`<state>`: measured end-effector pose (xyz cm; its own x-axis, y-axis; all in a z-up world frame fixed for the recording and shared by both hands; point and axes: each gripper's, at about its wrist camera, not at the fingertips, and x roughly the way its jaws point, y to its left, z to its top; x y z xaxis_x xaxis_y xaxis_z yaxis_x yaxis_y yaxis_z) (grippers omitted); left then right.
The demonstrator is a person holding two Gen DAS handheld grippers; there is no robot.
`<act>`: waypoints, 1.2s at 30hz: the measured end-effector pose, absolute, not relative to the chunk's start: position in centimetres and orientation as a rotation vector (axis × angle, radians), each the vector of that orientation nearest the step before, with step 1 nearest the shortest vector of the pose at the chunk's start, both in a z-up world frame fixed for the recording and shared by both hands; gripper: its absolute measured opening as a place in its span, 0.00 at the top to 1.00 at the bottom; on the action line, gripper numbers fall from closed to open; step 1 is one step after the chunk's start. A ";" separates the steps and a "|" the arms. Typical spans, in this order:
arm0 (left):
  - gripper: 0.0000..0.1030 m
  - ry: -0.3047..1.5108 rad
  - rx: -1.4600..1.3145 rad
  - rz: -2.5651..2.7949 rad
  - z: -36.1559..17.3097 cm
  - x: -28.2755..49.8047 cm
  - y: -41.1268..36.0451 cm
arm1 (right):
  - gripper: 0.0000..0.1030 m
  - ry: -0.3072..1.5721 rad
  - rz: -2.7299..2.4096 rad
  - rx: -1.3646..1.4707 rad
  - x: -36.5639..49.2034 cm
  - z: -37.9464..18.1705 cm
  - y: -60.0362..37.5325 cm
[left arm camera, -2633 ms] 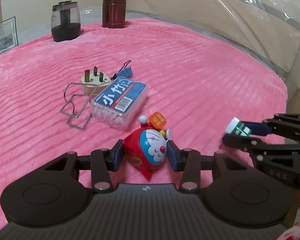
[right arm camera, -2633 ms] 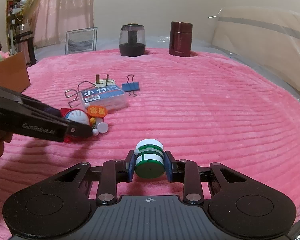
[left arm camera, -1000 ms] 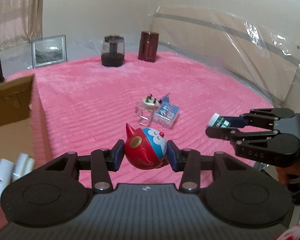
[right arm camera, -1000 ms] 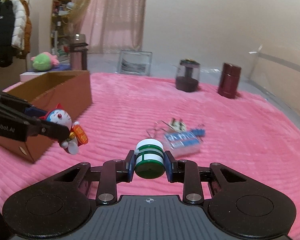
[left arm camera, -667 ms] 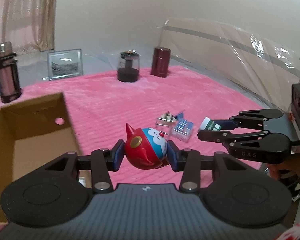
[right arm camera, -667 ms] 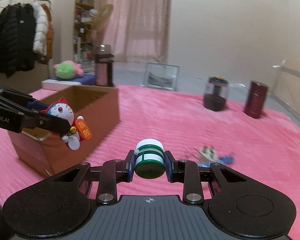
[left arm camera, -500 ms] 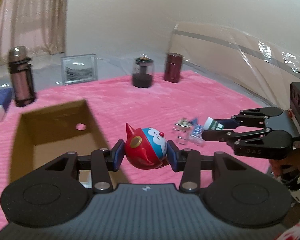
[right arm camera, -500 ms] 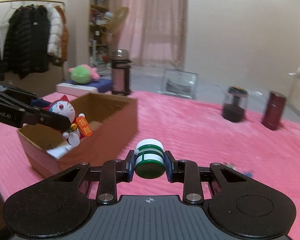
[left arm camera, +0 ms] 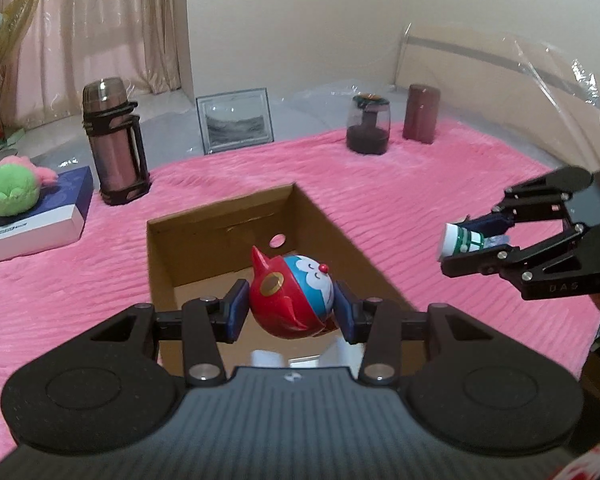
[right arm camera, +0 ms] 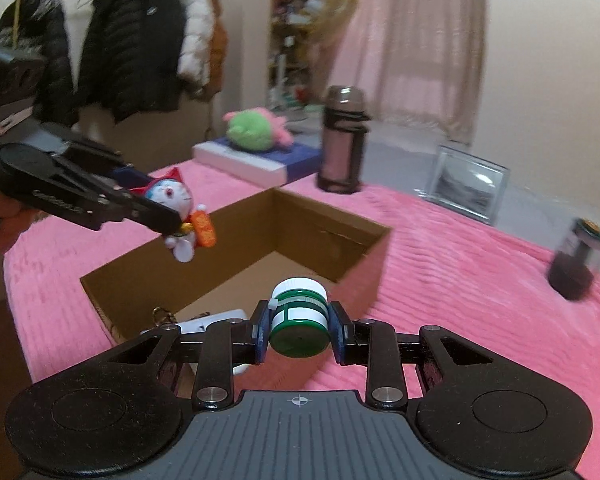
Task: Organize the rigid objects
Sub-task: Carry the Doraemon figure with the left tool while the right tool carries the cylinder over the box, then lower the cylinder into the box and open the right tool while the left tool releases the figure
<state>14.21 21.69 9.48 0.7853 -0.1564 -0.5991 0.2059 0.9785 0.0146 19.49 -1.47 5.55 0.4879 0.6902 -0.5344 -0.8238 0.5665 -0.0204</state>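
My left gripper [left arm camera: 290, 306] is shut on a red and blue Doraemon toy [left arm camera: 292, 298] and holds it above the open cardboard box [left arm camera: 220, 224]. The toy also shows in the right wrist view [right arm camera: 176, 200], over the box's left side [right arm camera: 340, 236]. My right gripper [right arm camera: 298, 332] is shut on a small green and white jar [right arm camera: 299, 316], held over the box's near right edge. In the left wrist view the jar [left arm camera: 458, 240] hangs to the right of the box. White objects [left arm camera: 266, 356] lie inside the box.
The box sits on a pink ribbed blanket [left arm camera: 420, 184]. A steel thermos [left arm camera: 114, 140], a picture frame [left arm camera: 236, 120], a dark jar [left arm camera: 368, 128] and a maroon canister [left arm camera: 422, 114] stand at the back. A green plush [left arm camera: 12, 190] lies on a flat box at left.
Both grippers lifted their objects off the blanket and swung left to the cardboard box. The toy now hangs over the box opening; the jar has come to the box's edge.
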 end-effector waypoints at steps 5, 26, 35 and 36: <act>0.62 0.690 0.115 -0.208 8.0 16.8 23.0 | 0.74 0.549 1.004 -0.407 21.6 4.8 3.0; 0.62 0.909 0.329 -0.306 0.7 25.8 24.9 | 0.74 0.799 1.100 -0.859 29.7 -2.9 13.4; 0.62 0.988 0.442 -0.336 -1.4 27.6 24.1 | 0.74 0.858 1.126 -0.945 30.7 -5.1 15.3; 0.62 0.994 0.444 -0.341 -1.6 27.7 24.0 | 0.74 0.862 1.126 -0.950 30.8 -5.3 15.4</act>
